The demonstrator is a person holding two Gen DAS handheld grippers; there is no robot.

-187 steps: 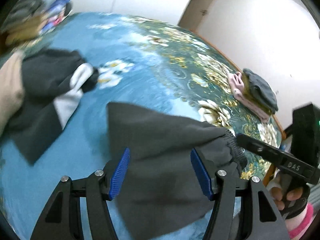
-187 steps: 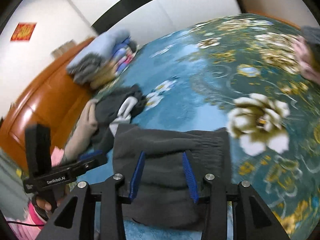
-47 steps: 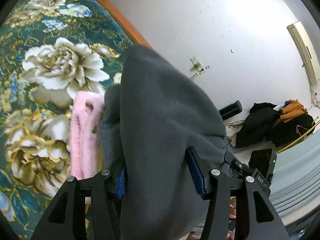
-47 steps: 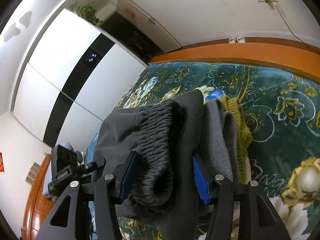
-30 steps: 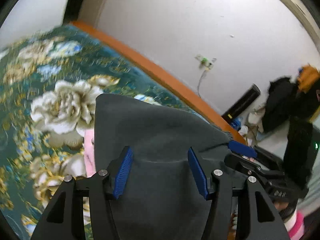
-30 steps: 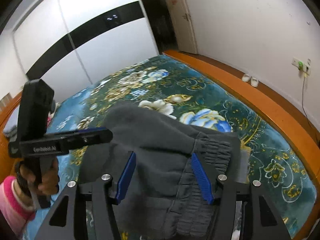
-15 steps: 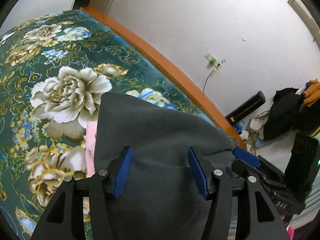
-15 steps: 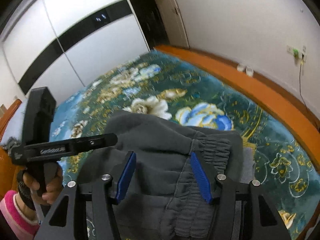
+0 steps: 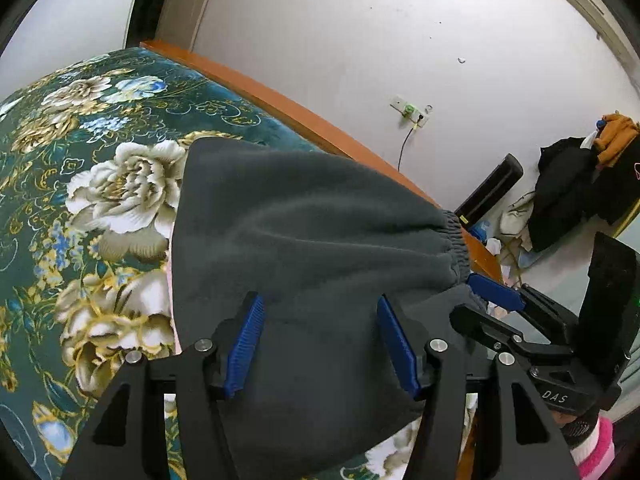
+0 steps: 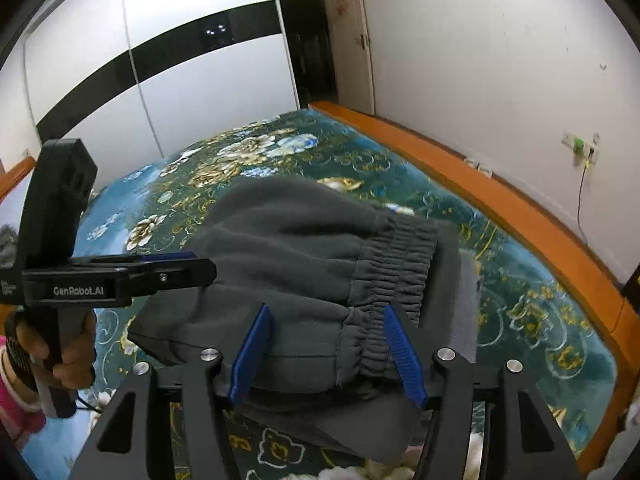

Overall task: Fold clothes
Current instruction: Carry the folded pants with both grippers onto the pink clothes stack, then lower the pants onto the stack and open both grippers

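Garment: the folded grey fleece trousers [image 9: 304, 248] lie on the floral bedspread [image 9: 80, 152], straight ahead of and beneath both tongs, on top of a pink garment [image 9: 171, 280] of which only a thin edge shows at their left side.
Left tongs: the left gripper [image 9: 320, 346] has its blue pads spread apart over the plain end of the bundle; the cloth is seen between them, but neither pad pinches it, so it reads as released.
Right tongs: the right gripper [image 10: 326, 350] is likewise spread, with the gathered elastic waistband [image 10: 394, 264] lying between and just beyond its pads, not clamped.
Weight: judged light, though bulky for its weight, since the fleece is thick and lies in several layers.
Stiffness: soft and limp; the rounded top suggests it would sag and slump open if lifted from one point.
Surface: the fuzzy nap should give ribbed pads good purchase; slipping seems unlikely, and there is nothing fragile.
Where to grip: the waistband is the firmest part; pinching all layers at the folded edge near each end, one tong per end, would best keep the fold together.
Risk: catching only the top layer would peel the stack apart.
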